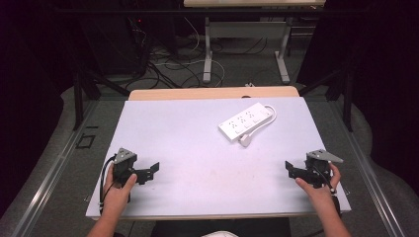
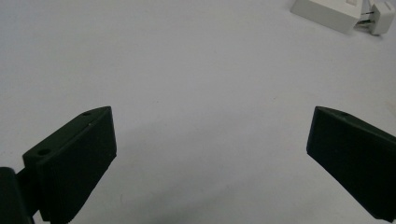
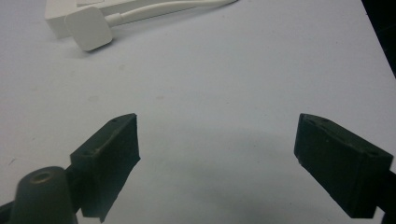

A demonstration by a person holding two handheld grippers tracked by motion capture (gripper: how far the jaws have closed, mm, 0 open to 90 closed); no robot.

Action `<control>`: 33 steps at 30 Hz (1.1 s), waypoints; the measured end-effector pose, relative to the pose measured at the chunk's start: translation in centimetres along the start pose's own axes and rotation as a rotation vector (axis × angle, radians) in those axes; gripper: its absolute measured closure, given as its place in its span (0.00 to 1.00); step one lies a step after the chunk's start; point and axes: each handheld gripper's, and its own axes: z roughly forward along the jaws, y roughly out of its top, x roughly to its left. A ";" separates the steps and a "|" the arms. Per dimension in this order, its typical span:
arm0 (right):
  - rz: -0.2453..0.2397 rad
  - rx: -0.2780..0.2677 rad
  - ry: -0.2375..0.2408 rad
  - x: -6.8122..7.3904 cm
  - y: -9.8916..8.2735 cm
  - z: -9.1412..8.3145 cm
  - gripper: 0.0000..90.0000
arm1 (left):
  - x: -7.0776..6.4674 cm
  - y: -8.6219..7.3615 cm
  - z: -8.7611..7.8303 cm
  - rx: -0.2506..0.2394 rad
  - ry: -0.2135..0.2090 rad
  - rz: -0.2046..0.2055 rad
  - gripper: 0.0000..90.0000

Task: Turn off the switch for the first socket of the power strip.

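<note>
both hands are holding the left gripper and right gripper spread wide apart, gripping nothing, power strip lying ahead

no readable text, labels or numbers

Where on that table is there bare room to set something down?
Nearly everywhere: the table is bare from its left edge to the power strip, and between the left gripper and right gripper. Only the far right, around the strip, its cord and plug, is taken.
</note>
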 end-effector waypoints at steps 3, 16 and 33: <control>-0.002 -0.003 0.003 0.1 0.0 0.0 0.17 | 0.0 0.0 0.0 0.000 0.005 0.002 0.02; -0.054 -0.014 0.000 0.8 0.3 -0.4 0.22 | -0.2 -0.1 -0.4 -0.004 0.001 0.012 0.02; -0.080 0.002 0.055 1.7 1.8 0.4 0.41 | -0.5 -0.2 -0.3 -0.015 0.004 0.002 0.02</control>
